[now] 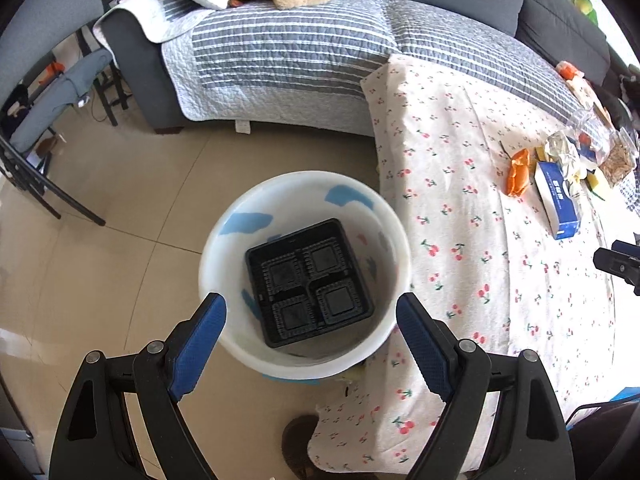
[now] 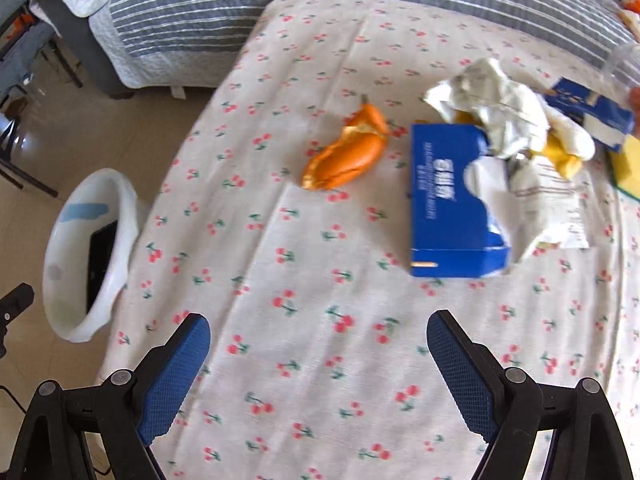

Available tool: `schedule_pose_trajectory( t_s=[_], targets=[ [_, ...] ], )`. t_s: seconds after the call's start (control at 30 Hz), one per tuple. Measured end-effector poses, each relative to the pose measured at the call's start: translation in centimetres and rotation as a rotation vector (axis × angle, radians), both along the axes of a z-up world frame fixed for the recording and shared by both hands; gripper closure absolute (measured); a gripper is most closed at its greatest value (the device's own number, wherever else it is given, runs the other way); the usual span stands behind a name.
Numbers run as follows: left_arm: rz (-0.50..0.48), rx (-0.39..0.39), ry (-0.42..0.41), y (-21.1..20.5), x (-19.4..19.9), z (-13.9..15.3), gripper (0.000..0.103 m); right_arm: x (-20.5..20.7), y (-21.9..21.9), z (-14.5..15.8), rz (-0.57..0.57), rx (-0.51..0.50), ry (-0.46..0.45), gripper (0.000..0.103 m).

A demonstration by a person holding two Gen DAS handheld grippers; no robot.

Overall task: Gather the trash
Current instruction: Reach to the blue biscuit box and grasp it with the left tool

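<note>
A white bin (image 1: 304,184) stands on the floor beside the table, with a black plastic tray (image 1: 310,282) lying in it. My left gripper (image 1: 312,314) is open and empty, hovering just above the bin's near rim. My right gripper (image 2: 318,334) is open and empty above the cherry-print tablecloth (image 2: 320,272). On the table lie an orange peel (image 2: 346,152), a blue tissue box (image 2: 452,200) and crumpled paper wrappers (image 2: 508,120). The bin also shows at the left of the right wrist view (image 2: 120,200). The peel (image 1: 518,174) and box (image 1: 556,200) show far right in the left wrist view.
A grey sofa with a striped quilt (image 1: 288,48) runs behind the table. A chair (image 1: 44,92) stands at the far left. More clutter, including a clear plastic bottle (image 1: 592,132) and a yellow sponge (image 2: 628,168), lies at the table's far right.
</note>
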State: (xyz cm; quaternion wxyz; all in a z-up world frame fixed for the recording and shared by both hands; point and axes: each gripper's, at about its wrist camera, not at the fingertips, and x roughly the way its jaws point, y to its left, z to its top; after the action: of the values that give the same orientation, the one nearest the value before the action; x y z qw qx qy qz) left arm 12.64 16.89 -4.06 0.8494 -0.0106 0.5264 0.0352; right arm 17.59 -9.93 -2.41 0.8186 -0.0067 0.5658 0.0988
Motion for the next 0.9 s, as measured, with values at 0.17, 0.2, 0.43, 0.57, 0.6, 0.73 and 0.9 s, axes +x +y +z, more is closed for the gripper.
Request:
schedule_pose_trajectory(
  t_s=[0.17,0.2,0.43,0.57,0.6,0.73,0.9],
  targets=[
    [-0.057,0.016,-0.007,-4.2,1.0,0.7,0.01,-0.7,-4.7,0.9,-0.051,-0.025,-0.024,0.011],
    [-0.066,0.02,-0.006,-5.0,1.2,0.7,0.003,-0.8,-5.5,1.0,-0.059,-0.025,-0.03,0.011],
    [-0.104,-0.007,-0.025,-10.6,3.0,1.8,0.0,-2.0,-9.8,1.3,-0.107,0.014,-0.063,0.006],
    [-0.124,-0.034,-0.046,-13.5,4.1,2.1,0.0,-2.3,-12.2,1.7,-0.143,0.027,-0.096,0.002],
    [-0.13,-0.04,-0.054,-14.2,4.4,2.1,0.0,-2.4,-12.9,1.9,-0.154,0.036,-0.111,0.002],
    [-0.159,-0.056,-0.072,-16.6,5.7,1.5,0.0,-2.4,-15.5,2.5,-0.199,0.04,-0.157,0.001],
    [-0.194,-0.089,-0.061,-19.1,8.3,0.1,0.0,-1.9,-18.0,2.1,-0.223,0.002,-0.16,0.001]
  ],
)
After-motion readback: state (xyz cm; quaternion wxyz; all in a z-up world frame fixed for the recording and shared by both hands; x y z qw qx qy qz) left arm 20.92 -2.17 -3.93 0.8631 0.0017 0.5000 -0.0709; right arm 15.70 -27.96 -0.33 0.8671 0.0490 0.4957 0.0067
